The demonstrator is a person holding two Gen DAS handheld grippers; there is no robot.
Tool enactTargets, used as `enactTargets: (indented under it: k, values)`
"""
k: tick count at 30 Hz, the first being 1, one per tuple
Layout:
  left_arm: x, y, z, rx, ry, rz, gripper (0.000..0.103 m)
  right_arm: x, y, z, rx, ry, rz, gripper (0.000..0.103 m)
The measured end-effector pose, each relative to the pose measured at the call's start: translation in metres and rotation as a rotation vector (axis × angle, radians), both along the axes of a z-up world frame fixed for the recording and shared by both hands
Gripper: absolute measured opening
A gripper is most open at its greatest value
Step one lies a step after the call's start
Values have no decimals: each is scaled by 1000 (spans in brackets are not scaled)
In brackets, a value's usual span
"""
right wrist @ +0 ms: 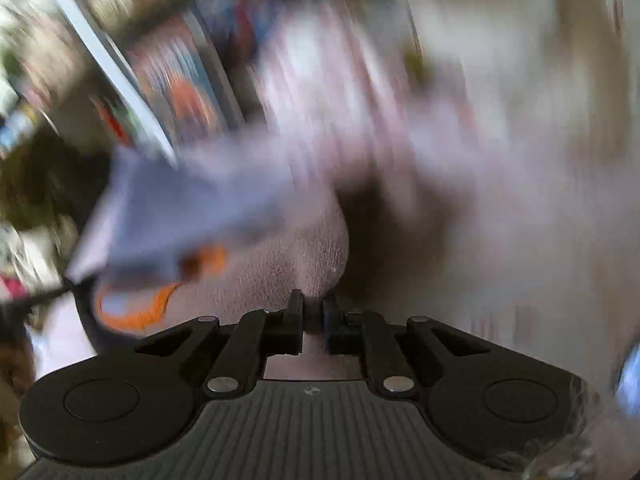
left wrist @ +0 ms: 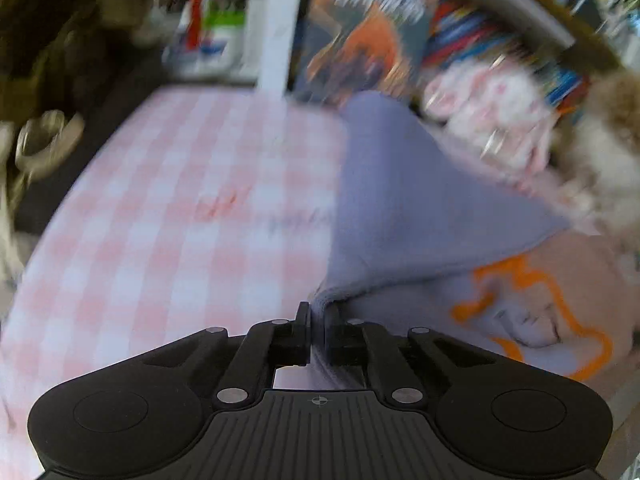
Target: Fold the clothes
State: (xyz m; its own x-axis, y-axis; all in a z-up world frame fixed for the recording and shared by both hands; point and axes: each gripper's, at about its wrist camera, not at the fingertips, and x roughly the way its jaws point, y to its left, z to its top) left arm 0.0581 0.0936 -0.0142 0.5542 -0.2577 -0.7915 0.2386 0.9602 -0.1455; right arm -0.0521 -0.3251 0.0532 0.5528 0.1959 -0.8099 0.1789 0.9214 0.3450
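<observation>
A lavender knit garment (left wrist: 404,208) with an orange outline print hangs stretched over the pink-and-white checked surface (left wrist: 168,208). My left gripper (left wrist: 317,312) is shut on a fold of its edge. In the right wrist view the same garment (right wrist: 280,256) is blurred by motion, and my right gripper (right wrist: 313,304) is shut on another part of its fabric. The orange print (right wrist: 140,312) shows to the lower left there.
A white post (left wrist: 280,20) and shelves of colourful books (left wrist: 372,28) stand behind the surface. A pink-patterned white bundle (left wrist: 488,116) and something fluffy and beige (left wrist: 604,148) lie at the right. Dark clutter sits at the far left.
</observation>
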Motion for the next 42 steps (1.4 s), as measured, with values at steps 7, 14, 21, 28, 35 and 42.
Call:
enactTargets:
  k: [7,14,21,28,35,42]
  values:
    - [-15,-8,11,186,-81,-48,21,-19,22,-45,28,128,14,9]
    - [-37,-78,38,245,-292,-311,40,-14,20,-37,4,82,4,17]
    - [-25,-201,19,366,-364,-603,40,2,8,-28,-12,9,-12,41]
    - [-12,-274,-16,550,-386,-729,40,24,6,-34,13,-18,-30,42]
    - [0,-227,18,420,-503,-496,6,32,4,-45,19,-10,-49,9]
    - [4,-8,100,71,-461,160,6,29,2,-50,32,-15,-57,7]
